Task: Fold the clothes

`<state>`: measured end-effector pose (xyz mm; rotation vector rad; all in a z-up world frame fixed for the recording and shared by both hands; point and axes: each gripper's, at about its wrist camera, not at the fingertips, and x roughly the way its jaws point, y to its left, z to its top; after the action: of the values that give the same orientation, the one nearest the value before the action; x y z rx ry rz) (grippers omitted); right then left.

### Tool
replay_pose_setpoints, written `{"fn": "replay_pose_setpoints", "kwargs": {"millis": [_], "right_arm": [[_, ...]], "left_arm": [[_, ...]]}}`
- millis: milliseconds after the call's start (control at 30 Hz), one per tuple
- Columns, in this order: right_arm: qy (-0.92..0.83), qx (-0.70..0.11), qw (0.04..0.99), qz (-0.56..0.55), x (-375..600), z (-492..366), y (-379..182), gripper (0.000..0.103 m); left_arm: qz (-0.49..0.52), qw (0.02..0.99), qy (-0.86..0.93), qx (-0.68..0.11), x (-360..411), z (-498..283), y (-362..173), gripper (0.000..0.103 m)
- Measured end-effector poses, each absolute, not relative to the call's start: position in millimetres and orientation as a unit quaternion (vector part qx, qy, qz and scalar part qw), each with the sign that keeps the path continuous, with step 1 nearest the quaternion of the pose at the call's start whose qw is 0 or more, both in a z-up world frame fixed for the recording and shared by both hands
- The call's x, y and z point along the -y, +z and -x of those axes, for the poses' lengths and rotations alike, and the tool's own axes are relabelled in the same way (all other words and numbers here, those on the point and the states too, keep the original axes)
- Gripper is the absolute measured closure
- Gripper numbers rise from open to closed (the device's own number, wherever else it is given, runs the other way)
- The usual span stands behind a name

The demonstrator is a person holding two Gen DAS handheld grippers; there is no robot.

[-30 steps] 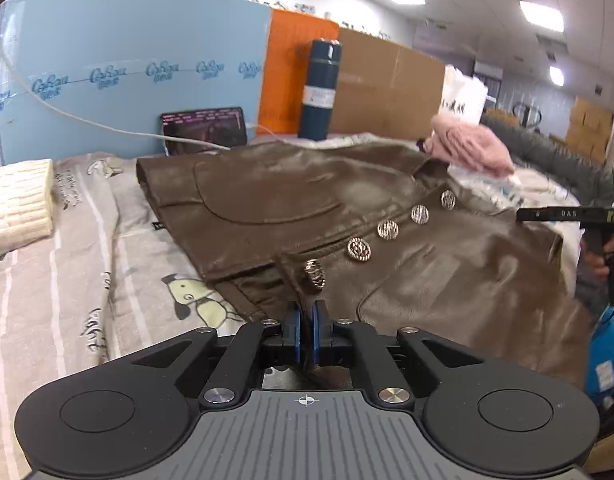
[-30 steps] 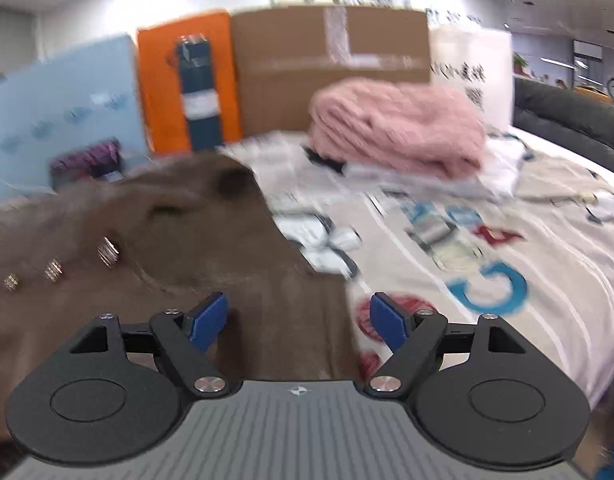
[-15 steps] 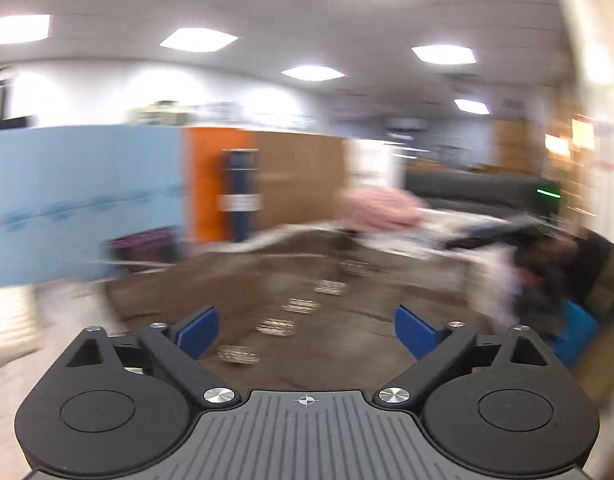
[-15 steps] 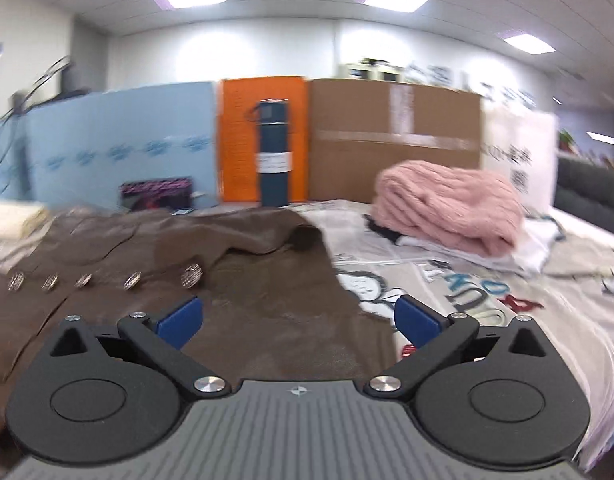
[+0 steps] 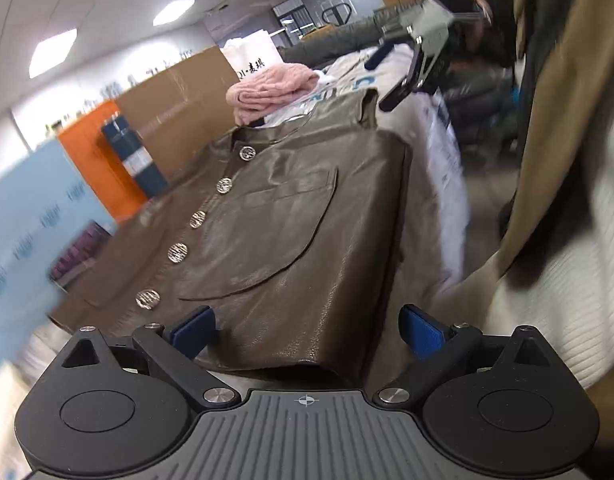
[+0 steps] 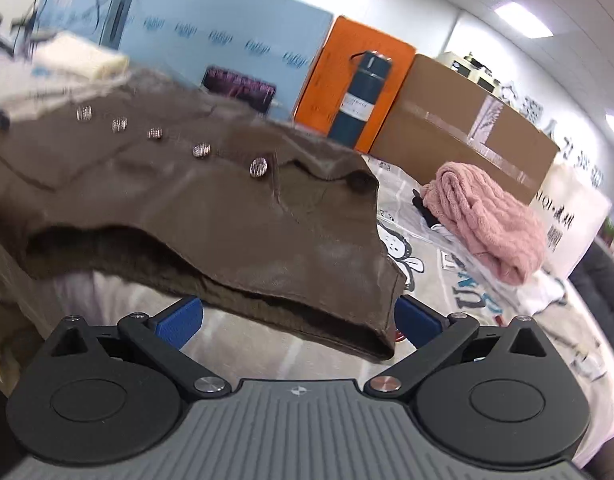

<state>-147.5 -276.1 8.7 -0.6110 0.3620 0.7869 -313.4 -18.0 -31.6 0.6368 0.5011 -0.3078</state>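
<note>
A brown leather jacket (image 5: 291, 220) with a row of silver buttons lies on the bed, its near side draping over the bed's edge. My left gripper (image 5: 307, 330) is open at the jacket's hem, holding nothing. The jacket also shows in the right wrist view (image 6: 179, 200), where its shoulder end hangs over the bed's edge. My right gripper (image 6: 297, 320) is open and empty, with that hanging edge between its blue pads. The right gripper shows in the left wrist view (image 5: 419, 64), far beyond the jacket.
A folded pink sweater (image 6: 487, 220) lies on the patterned sheet (image 6: 447, 280) beyond the jacket. A dark blue flask (image 6: 359, 100), an orange box, a cardboard box and a blue panel line the back. A cream folded knit (image 6: 79, 56) lies far left.
My left gripper let go of the jacket's front edge, opened and swung round to the hem side. My right gripper stayed open and moved down to the jacket's shoulder end.
</note>
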Motion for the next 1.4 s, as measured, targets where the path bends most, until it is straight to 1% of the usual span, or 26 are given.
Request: {"fn": "replay_pose_setpoints", "kwargs": {"millis": [100,233,333,433,500,533,567,633,667,700,800,867,1000,1100,1167,1200,1233,1267,1300,1367,1400], "right_arm": [[0.383,-0.17,0.849,0.323,265,146,4,0.0],[0.417,-0.155,0.834,0.326,252,146,4,0.0],[0.445,-0.138,0.827,0.315,240,149,3,0.0],[0.466,-0.128,0.823,0.3,229,152,4,0.0],[0.489,-0.123,0.811,0.297,223,157,4,0.0],[0.501,-0.12,0.805,0.295,220,160,5,0.0],[0.513,-0.114,0.8,0.29,218,163,7,0.0],[0.541,-0.111,0.788,0.273,220,167,12,0.0],[0.544,-0.112,0.786,0.273,221,167,13,0.0],[0.536,-0.112,0.79,0.277,223,166,14,0.0],[0.513,-0.123,0.801,0.284,230,163,17,0.0],[0.5,-0.133,0.805,0.291,234,162,16,0.0],[0.468,-0.154,0.818,0.298,232,151,8,0.0],[0.413,-0.146,0.849,0.296,228,134,6,0.002],[0.373,-0.122,0.861,0.323,224,127,1,0.008],[0.356,-0.106,0.864,0.34,223,127,-2,0.02],[0.341,-0.088,0.864,0.361,222,128,-5,0.038],[0.327,-0.07,0.861,0.382,225,131,-8,0.048],[0.314,-0.057,0.859,0.4,225,135,-10,0.061],[0.301,-0.043,0.855,0.42,232,139,-16,0.067],[0.295,-0.049,0.856,0.422,236,138,-19,0.072]], "left_arm": [[-0.308,0.911,-0.147,-0.231,16,312,-32,0.003],[-0.283,0.928,-0.142,-0.196,12,315,-25,0.003],[-0.256,0.939,-0.143,-0.181,5,311,-20,0.01],[-0.24,0.943,-0.147,-0.178,0,306,-16,0.026],[-0.232,0.946,-0.148,-0.173,-3,305,-12,0.041],[-0.228,0.947,-0.149,-0.171,-4,304,-10,0.045],[-0.216,0.95,-0.151,-0.166,-7,303,-8,0.057],[-0.177,0.96,-0.147,-0.16,-15,297,-4,0.062],[-0.158,0.964,-0.146,-0.159,-20,294,-1,0.07],[-0.139,0.967,-0.144,-0.157,-24,290,2,0.075],[-0.087,0.975,-0.138,-0.152,-38,282,10,0.081],[-0.059,0.979,-0.131,-0.148,-45,279,14,0.082],[-0.048,0.98,-0.129,-0.142,-48,277,16,0.084],[-0.047,0.981,-0.127,-0.141,-48,276,17,0.084],[-0.059,0.98,-0.127,-0.142,-45,278,16,0.084],[-0.066,0.979,-0.129,-0.144,-43,280,14,0.084],[-0.072,0.978,-0.131,-0.147,-42,282,13,0.084],[-0.075,0.977,-0.134,-0.148,-42,283,12,0.084],[-0.077,0.976,-0.138,-0.148,-41,285,12,0.084],[-0.081,0.974,-0.147,-0.149,-40,289,10,0.084],[-0.083,0.974,-0.151,-0.15,-40,291,10,0.084]]}}
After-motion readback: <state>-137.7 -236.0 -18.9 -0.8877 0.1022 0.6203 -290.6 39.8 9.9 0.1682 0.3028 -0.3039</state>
